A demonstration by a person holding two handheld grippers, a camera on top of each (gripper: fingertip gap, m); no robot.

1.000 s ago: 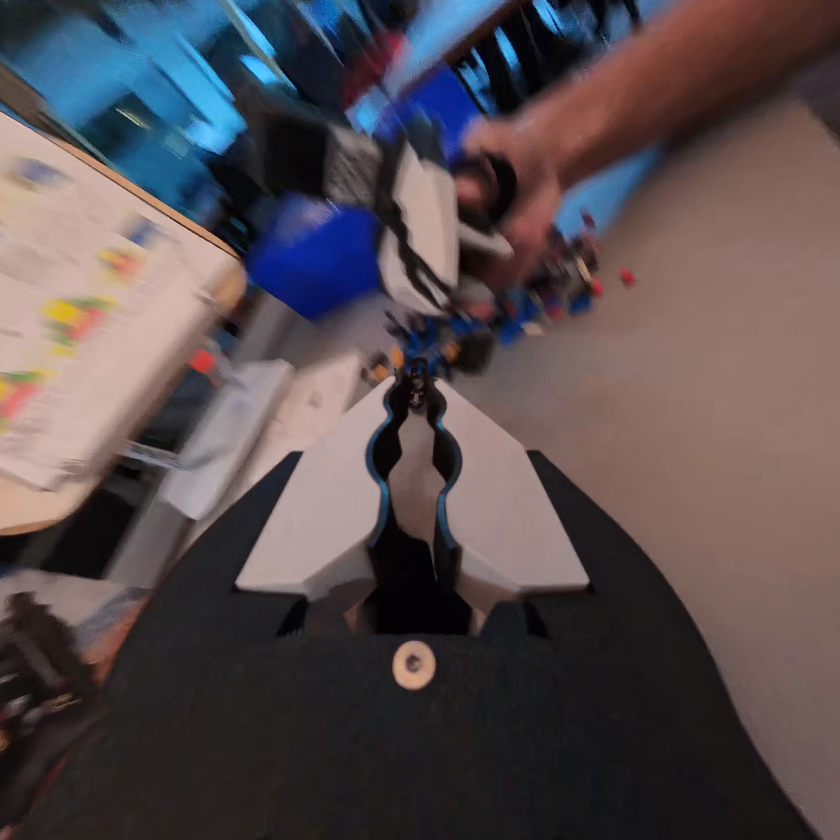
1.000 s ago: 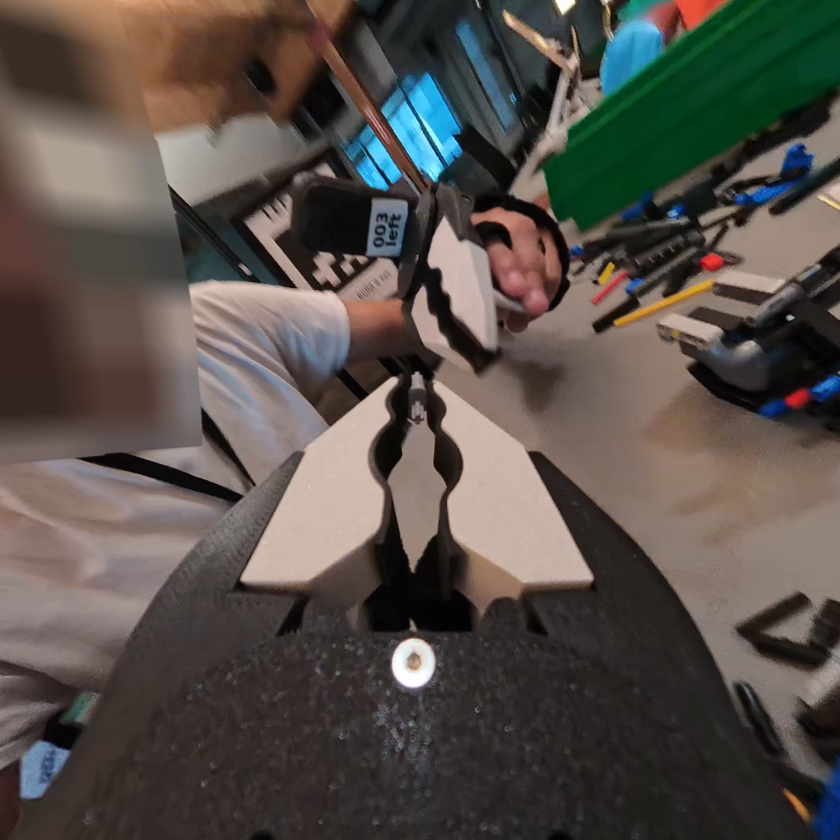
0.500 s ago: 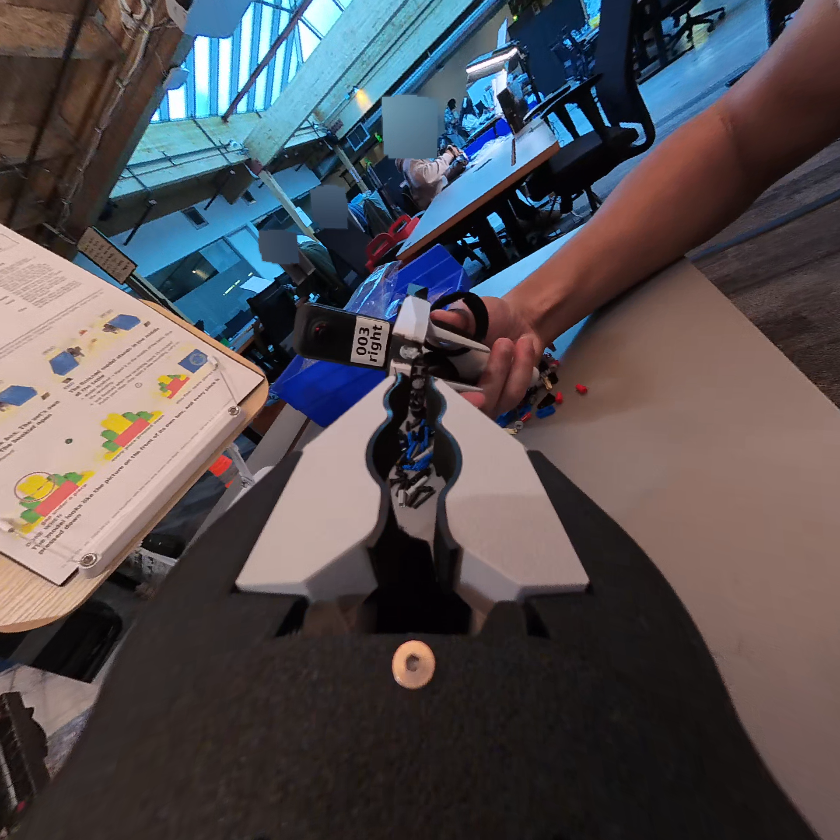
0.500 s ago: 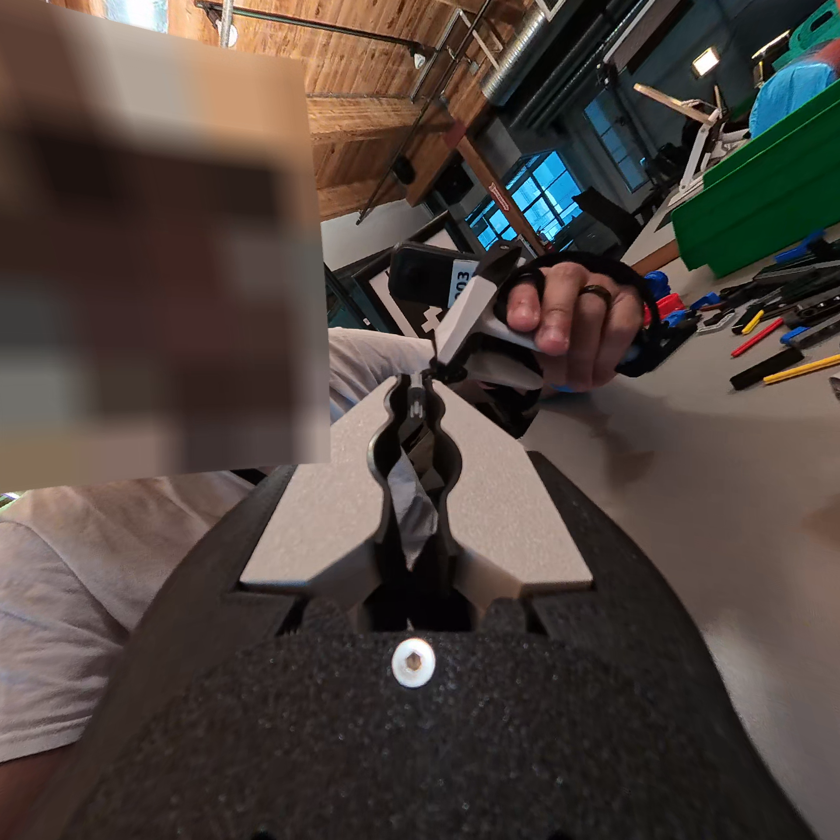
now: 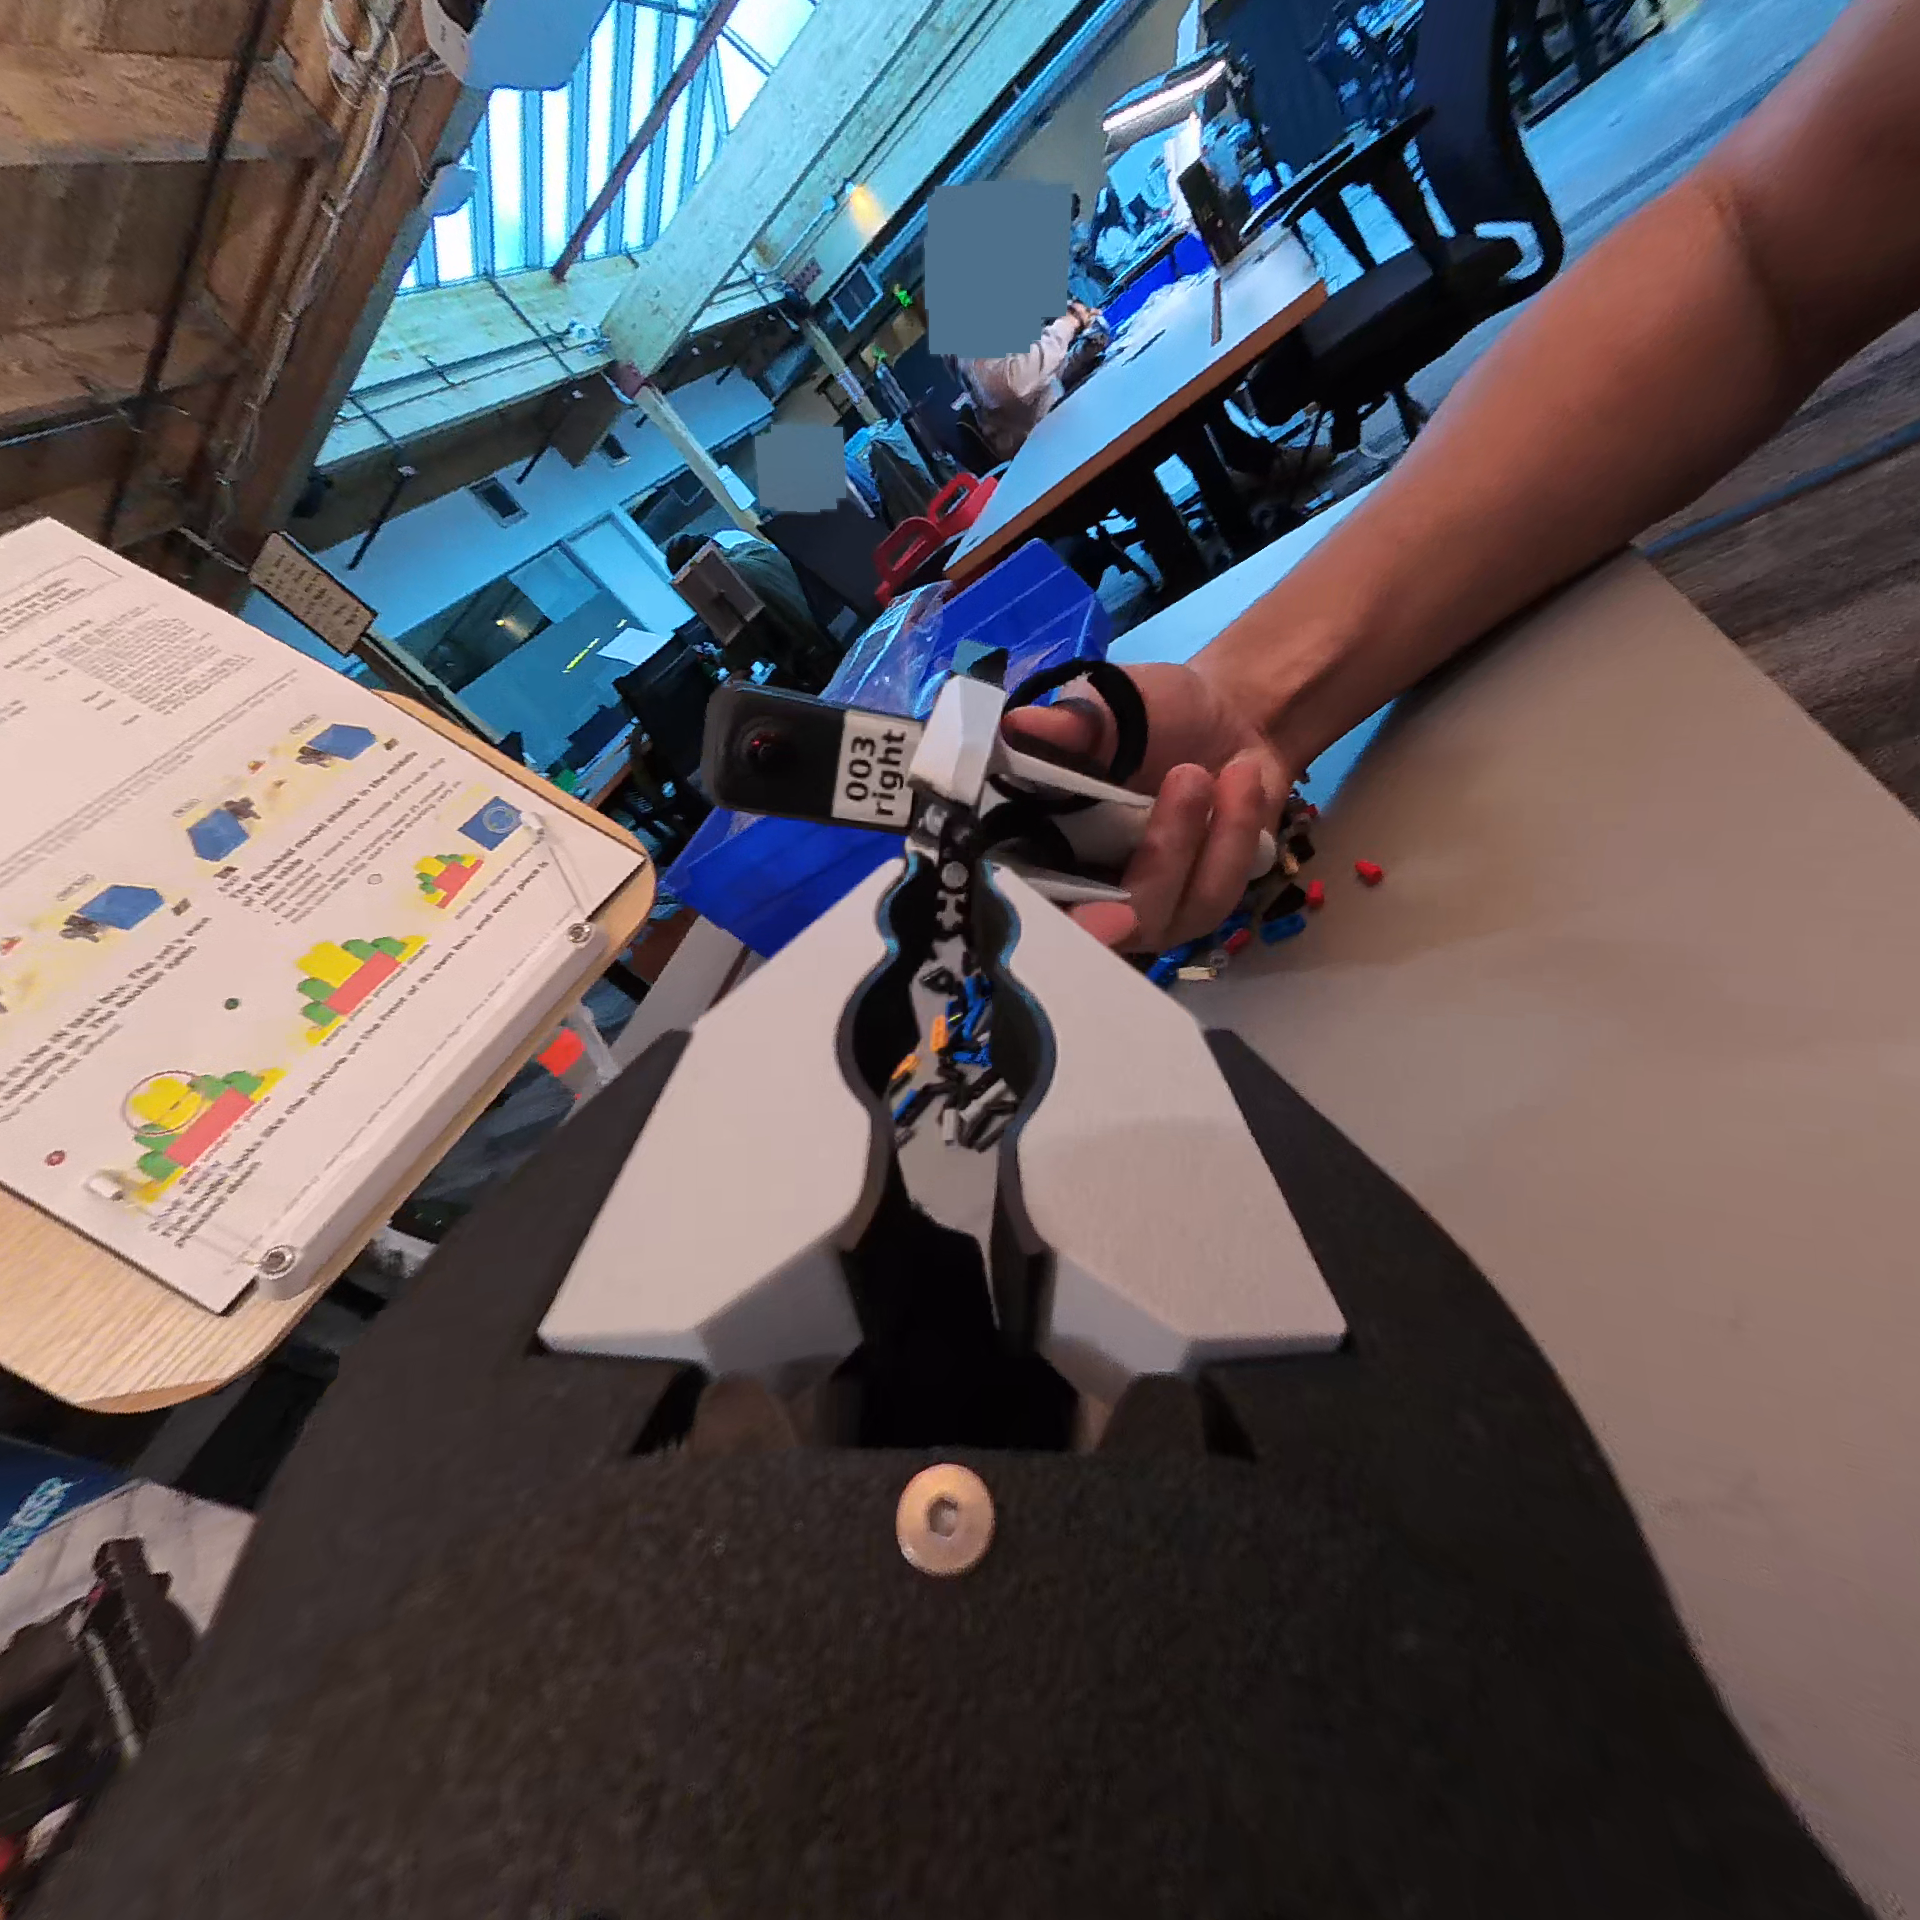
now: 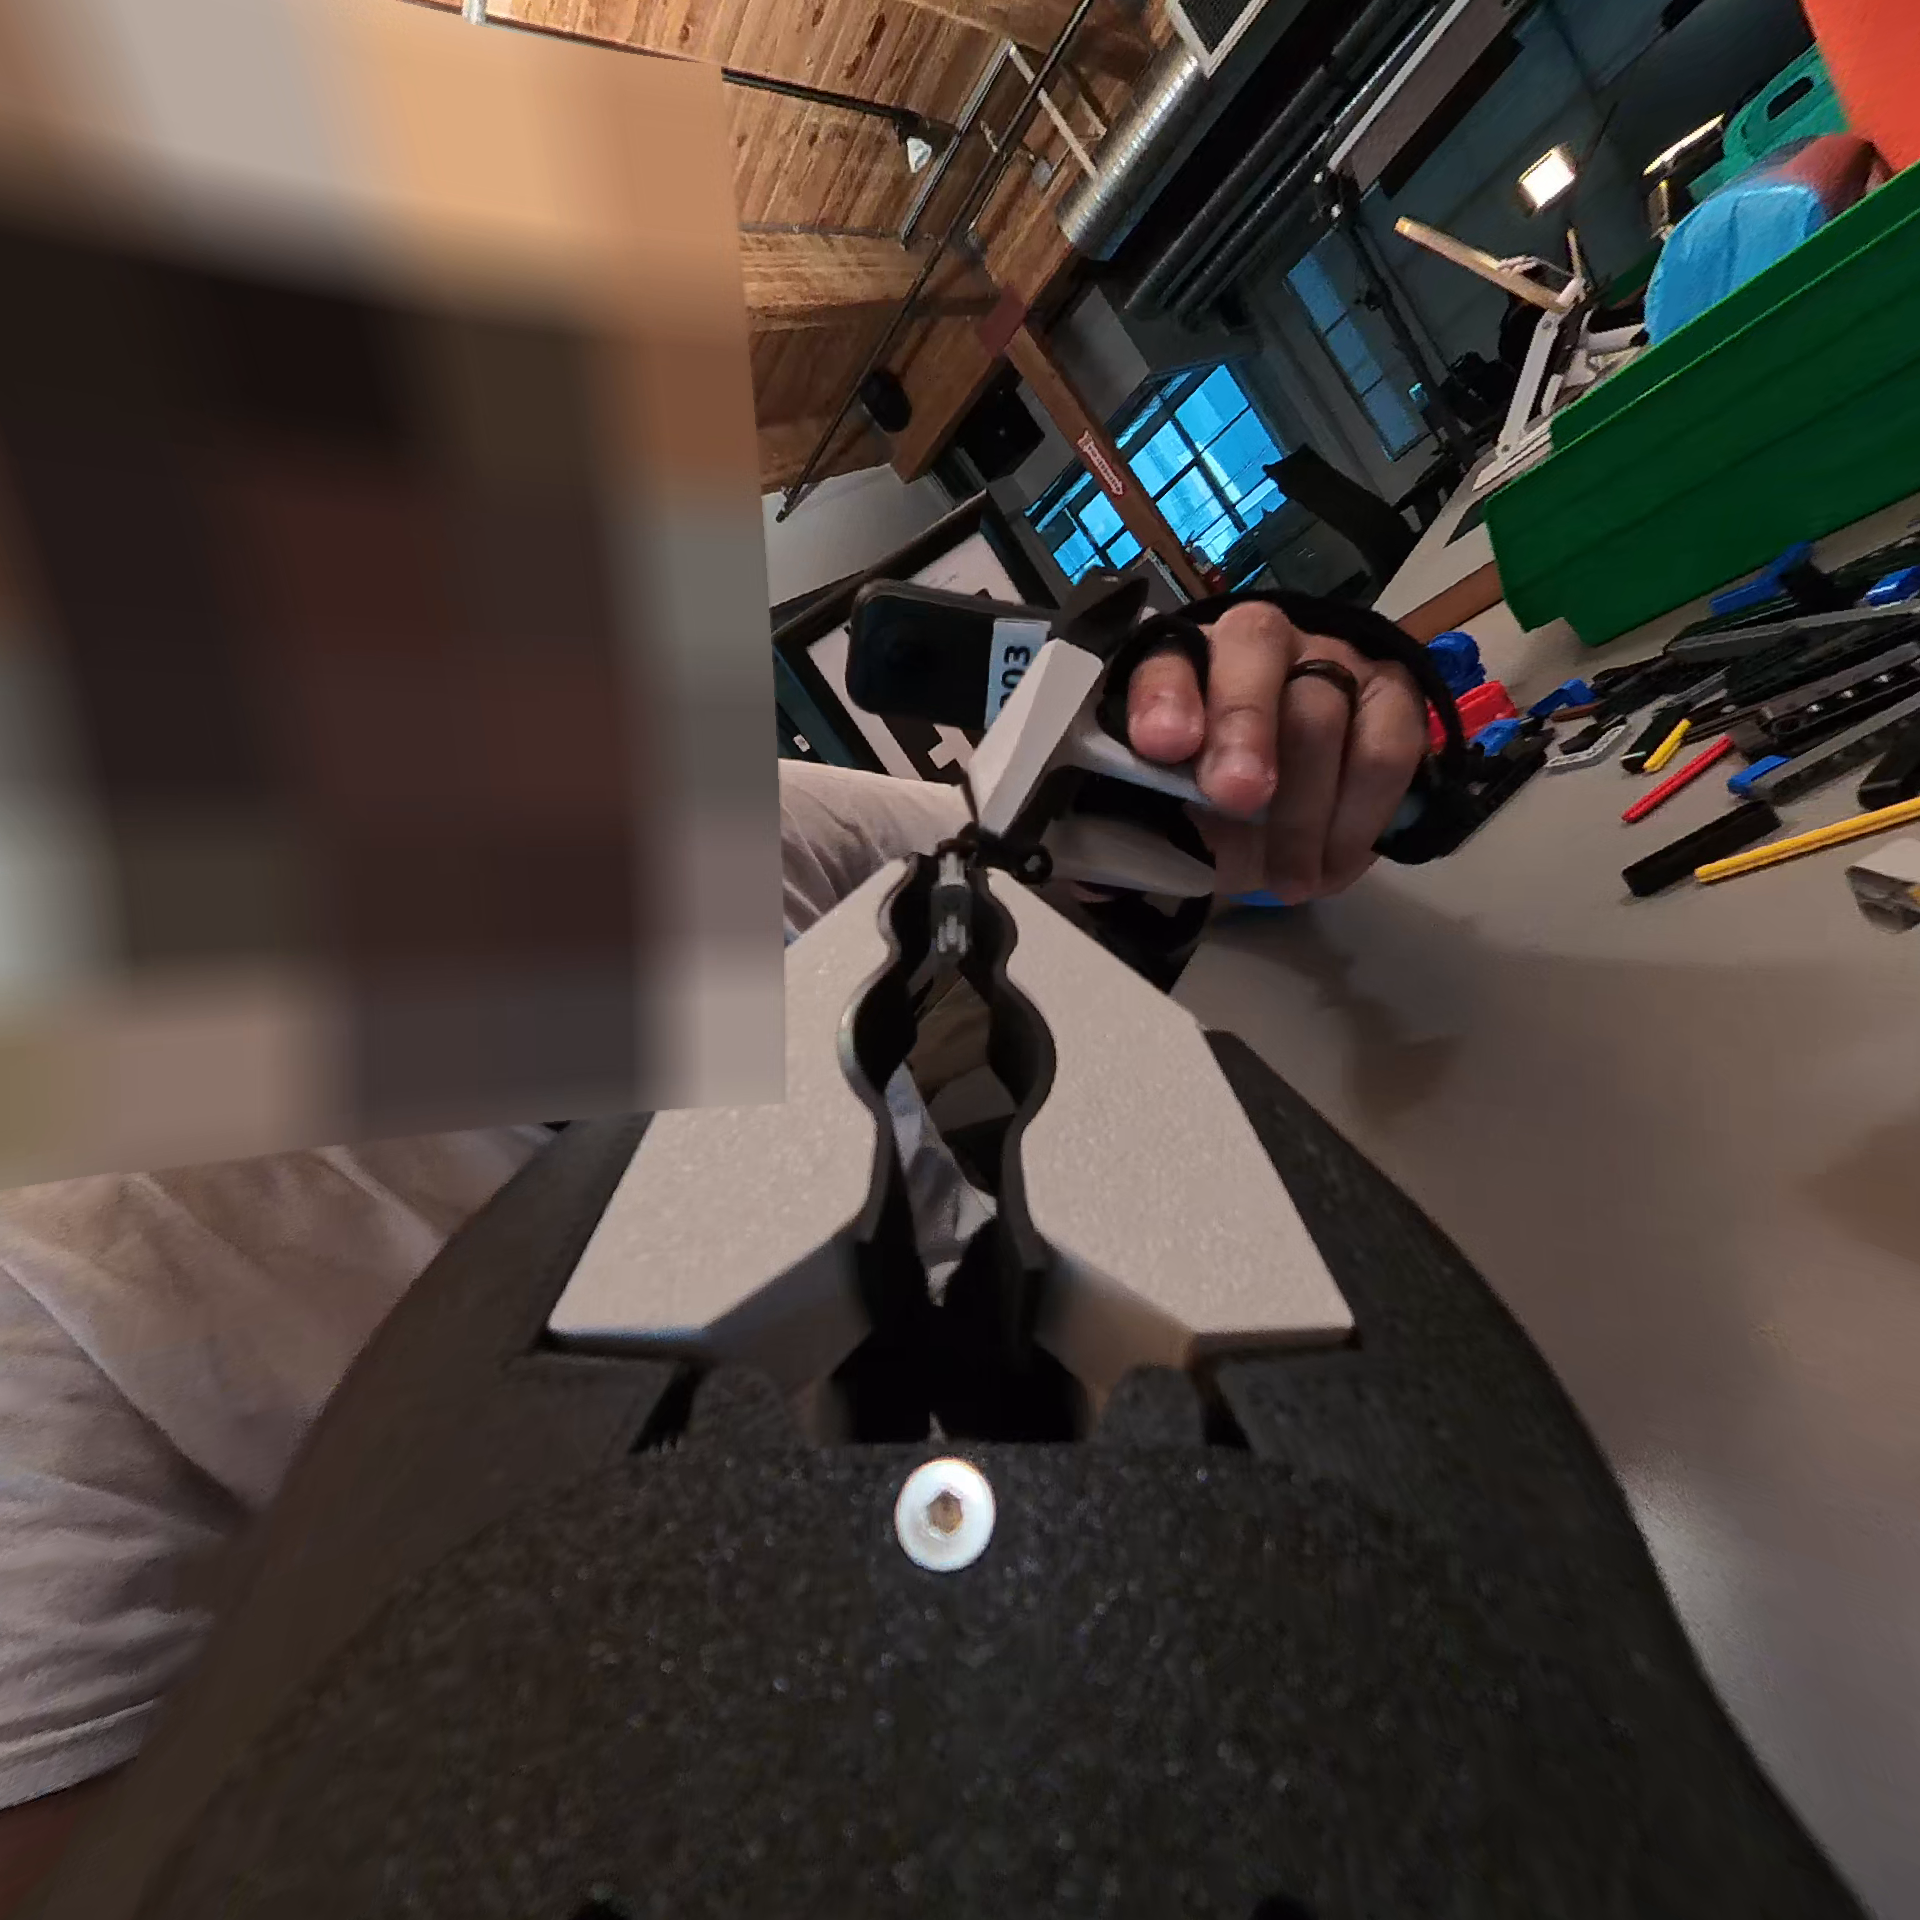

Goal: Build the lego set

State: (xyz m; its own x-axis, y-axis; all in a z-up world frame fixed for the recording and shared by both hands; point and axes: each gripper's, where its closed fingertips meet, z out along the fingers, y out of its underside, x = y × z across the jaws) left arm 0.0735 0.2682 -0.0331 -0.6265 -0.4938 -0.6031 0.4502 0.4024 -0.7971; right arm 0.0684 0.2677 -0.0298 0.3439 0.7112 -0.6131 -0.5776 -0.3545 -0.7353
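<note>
both grippers meet tip to tip above the grey tabletop (image 5: 1558, 1143). the left gripper (image 5: 943, 883) has its jaws closed on a small black perforated lego piece (image 5: 951, 878); the right gripper (image 6: 951, 904) pinches a small grey lego pin (image 6: 951, 914). a slight misalignment while pushing them together could probably pop either part out onto the tabletop.

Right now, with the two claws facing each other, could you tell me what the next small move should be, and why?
Probably ease the right claw forward to seat its small grey pin into the black piece pinched by the left claw: both are shut on their parts, and the tips nearly meet above the table.
</note>
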